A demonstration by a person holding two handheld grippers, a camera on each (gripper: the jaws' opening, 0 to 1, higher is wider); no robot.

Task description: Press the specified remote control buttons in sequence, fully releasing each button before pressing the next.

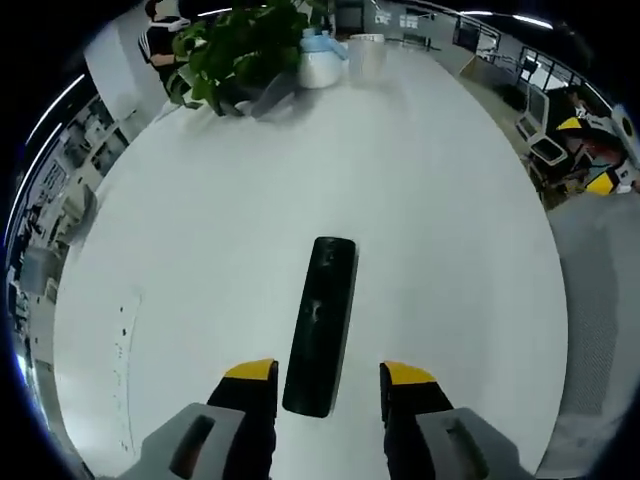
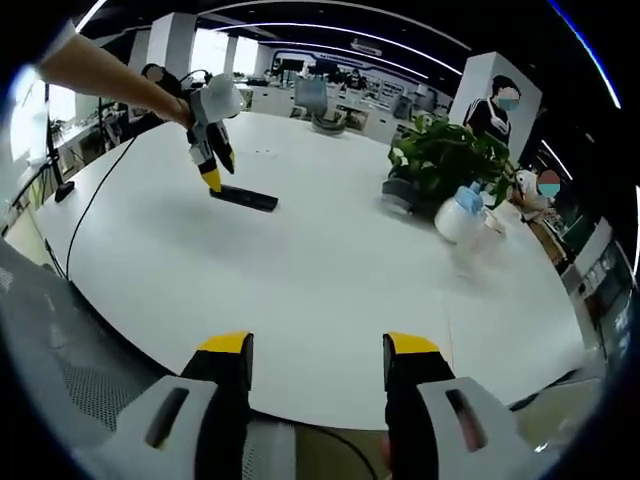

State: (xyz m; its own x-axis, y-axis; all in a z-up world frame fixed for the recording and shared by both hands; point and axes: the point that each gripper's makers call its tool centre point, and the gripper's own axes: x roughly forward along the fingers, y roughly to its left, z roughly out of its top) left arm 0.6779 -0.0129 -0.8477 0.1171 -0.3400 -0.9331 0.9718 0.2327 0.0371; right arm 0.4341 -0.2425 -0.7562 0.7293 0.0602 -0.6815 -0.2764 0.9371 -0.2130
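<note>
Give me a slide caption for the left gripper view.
Open tongs straddle the near end of a black remote control on a white table.

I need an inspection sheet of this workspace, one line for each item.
Surface: round white table, mostly bare.
Job's things: black remote control lying flat, near end between the left gripper's fingers.
Clutter: potted plant, white spray bottle, clear cup at the far edge.
Grippers: left gripper open, straddling the remote; right gripper open, at the table edge, holding nothing.
Cables: black cable across the table.
Surroundings: open office, people standing behind the plant.
</note>
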